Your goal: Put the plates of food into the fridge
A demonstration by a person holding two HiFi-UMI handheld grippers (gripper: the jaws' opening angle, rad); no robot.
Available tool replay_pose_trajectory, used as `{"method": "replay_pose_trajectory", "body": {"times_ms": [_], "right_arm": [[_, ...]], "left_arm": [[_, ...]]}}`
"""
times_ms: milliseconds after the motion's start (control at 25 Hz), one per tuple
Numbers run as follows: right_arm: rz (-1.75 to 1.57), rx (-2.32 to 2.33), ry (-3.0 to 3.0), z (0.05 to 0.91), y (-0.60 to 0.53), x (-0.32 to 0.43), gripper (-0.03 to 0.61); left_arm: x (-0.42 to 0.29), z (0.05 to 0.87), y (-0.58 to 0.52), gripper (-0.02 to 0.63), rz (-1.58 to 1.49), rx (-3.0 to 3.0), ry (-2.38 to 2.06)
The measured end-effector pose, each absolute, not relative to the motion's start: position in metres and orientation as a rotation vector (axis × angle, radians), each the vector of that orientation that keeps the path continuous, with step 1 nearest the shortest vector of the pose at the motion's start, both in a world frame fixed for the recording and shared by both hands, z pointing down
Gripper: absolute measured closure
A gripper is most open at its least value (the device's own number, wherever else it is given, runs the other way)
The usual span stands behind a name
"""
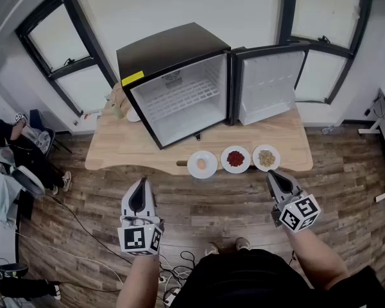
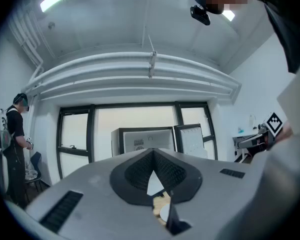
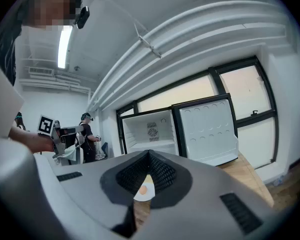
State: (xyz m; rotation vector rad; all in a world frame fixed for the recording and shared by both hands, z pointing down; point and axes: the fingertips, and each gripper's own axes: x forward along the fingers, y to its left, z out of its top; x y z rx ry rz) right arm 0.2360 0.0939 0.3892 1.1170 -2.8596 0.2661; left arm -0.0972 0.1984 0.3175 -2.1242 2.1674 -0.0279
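Head view | fridge (image 1: 173,43) open toward person | plates (image 1: 225,155) row crosswise | left gripper (image 1: 141,183), right gripper (image 1: 271,175) closed, empty

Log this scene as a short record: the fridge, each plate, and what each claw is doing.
fridge: stands on the wooden table, door wide open, no plate on the wire shelf
left plate: one pale orange, egg-like item
middle plate: red food
right plate: tan food
placement: all three in a row at the table's front edge, outside the fridge
left claw: shut, empty, short of the table
right claw: shut, empty, just short of the right plate
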Motion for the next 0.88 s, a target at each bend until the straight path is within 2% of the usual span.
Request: {"method": "replay_pose_trajectory", "body": {"times_ms": [480,880], "right_arm": [[0.262,1.179,-2.834,0.402,0.112,0.199,0.557],[0.220,1.141,-2.889,0.387,0.099,0.186,0.557]], "left_arm": [[-0.152,0.332,0.221,0.609,-0.014,-2.129,2.183],[-0.139,0.344,0.193,0.609,0.006,-2.190,2.153]]}}
